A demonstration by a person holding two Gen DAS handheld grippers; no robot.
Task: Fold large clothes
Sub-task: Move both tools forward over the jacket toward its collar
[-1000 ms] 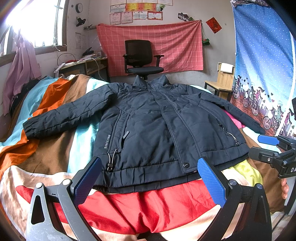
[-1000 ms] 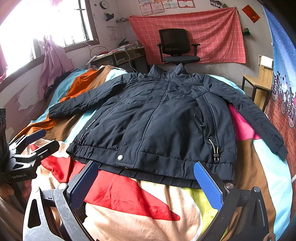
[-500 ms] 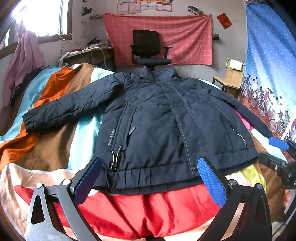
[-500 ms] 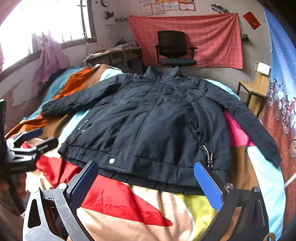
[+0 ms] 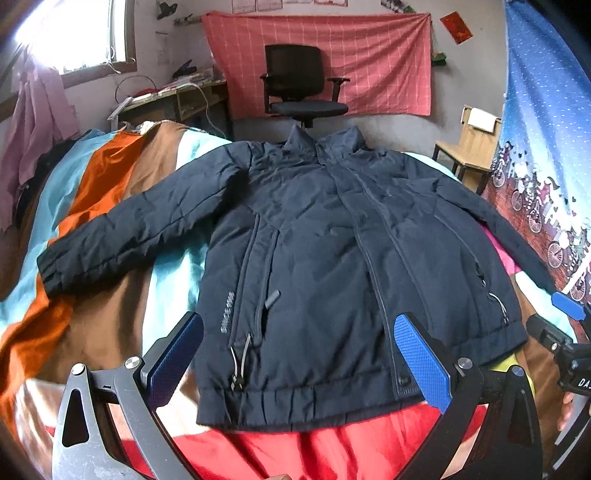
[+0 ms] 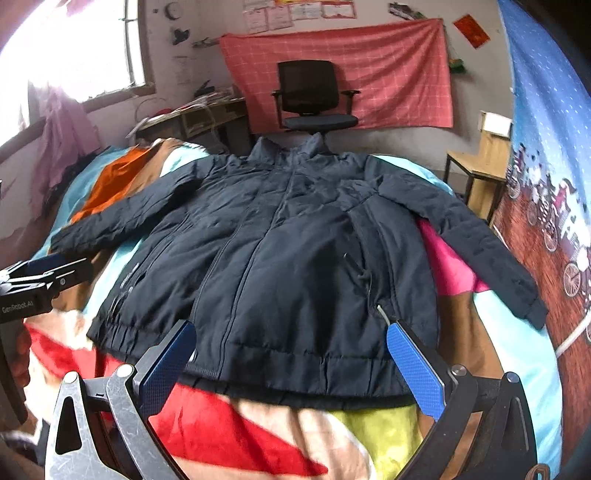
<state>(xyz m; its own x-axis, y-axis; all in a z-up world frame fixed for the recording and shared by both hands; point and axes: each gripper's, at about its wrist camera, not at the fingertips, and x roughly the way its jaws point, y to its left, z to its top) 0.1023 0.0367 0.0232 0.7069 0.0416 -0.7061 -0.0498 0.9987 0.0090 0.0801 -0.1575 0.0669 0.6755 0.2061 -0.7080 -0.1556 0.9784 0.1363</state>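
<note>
a lived-in bedroom in a home — a bed covered by a bright striped blanket (image 5: 110, 192) fills most of the view. beyond it stand a black office chair (image 5: 301, 88) and a cluttered desk (image 6: 192, 118) under a sunlit window (image 6: 74, 48). a pink checked cloth (image 6: 369, 70) is pinned to the grey wall, a wooden chair (image 6: 480, 162) sits by a blue printed curtain (image 5: 546, 129) — and certificates (image 6: 299, 11) hang above.
</note>
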